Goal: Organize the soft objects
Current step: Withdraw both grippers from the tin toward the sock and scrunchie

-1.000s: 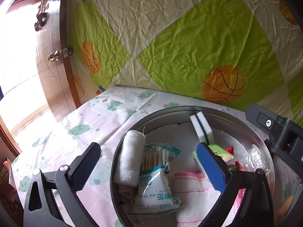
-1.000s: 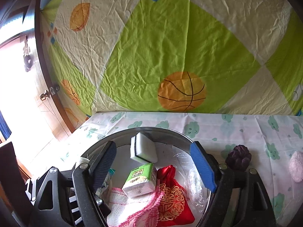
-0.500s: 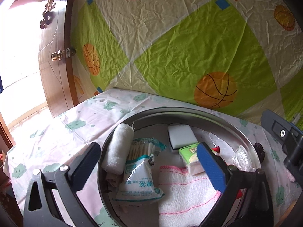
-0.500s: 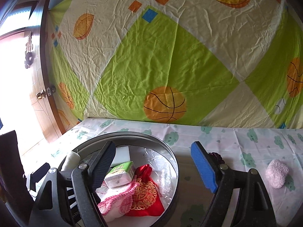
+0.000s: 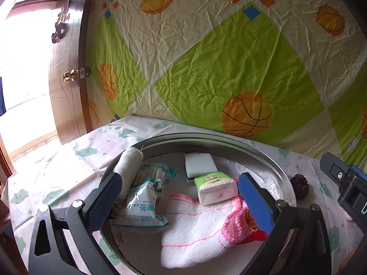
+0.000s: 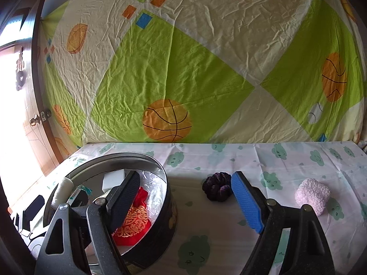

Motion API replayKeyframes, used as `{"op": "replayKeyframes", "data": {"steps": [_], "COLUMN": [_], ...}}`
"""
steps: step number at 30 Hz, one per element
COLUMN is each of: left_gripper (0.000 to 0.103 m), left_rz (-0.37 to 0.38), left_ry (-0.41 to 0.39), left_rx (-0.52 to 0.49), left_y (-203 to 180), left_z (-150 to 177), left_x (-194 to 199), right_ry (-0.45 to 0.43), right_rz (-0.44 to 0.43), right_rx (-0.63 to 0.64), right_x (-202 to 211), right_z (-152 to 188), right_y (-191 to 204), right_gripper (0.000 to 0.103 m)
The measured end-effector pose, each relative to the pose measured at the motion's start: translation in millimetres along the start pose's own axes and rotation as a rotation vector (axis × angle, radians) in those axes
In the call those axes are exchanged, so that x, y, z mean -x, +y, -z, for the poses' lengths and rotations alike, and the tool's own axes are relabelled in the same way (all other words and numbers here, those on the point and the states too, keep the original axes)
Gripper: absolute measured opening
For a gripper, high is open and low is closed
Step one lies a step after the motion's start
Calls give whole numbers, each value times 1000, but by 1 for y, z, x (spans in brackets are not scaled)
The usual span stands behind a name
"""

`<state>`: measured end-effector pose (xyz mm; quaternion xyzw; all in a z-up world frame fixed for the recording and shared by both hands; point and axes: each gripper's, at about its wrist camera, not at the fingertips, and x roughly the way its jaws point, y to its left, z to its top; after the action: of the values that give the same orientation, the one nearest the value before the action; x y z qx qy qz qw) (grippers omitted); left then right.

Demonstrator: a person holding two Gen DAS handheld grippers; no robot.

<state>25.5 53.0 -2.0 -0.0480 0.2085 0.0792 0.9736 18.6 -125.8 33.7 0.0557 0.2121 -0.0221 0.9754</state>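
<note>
Soft things waited on the worktop point(image 6: 229, 224) ahead of my right claw point(image 6: 185, 201): a dark purple scrunchie point(image 6: 216, 189) just beside its blue finger point(image 6: 246, 202) and a pink fluffy one point(image 6: 313, 194) beyond it, apart. Both claws gaped, grasping nothing. Under my left claw point(image 5: 179, 200) the round tin point(image 5: 206, 138) held a rolled towel point(image 5: 128, 171), cotton-swab bag point(image 5: 142, 204), sponge point(image 5: 199, 165), tissue pack point(image 5: 215, 186) and gauze cloth point(image 5: 197, 226); a red pouch point(image 6: 134, 222) lay half hidden.

Open tablecloth point(image 6: 229, 224) lies between round tin point(image 6: 160, 224), dark scrunchie point(image 6: 216, 189) and pink pom-pom point(image 6: 313, 193); tin interior crowded.
</note>
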Motion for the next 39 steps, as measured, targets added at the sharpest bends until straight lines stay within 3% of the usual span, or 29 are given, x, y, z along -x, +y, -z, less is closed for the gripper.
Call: {"op": "replayKeyframes", "data": {"steps": [5, 20, 39], "left_gripper": [103, 103, 103], "left_rz": [3, 48, 100], "left_ry": [-37, -84, -77], "left_rx": [9, -94, -182], "left_y": [-8, -56, -113], "left_z": [7, 20, 29], "left_x": [9, 28, 42], "right_ry": [-19, -25, -50], "right_rz": [31, 123, 243], "right_rx": [-12, -20, 5], "right_x": [4, 7, 30], "right_z": [6, 20, 25], "right_y": [-16, -68, -142], "right_gripper": [84, 83, 83]}}
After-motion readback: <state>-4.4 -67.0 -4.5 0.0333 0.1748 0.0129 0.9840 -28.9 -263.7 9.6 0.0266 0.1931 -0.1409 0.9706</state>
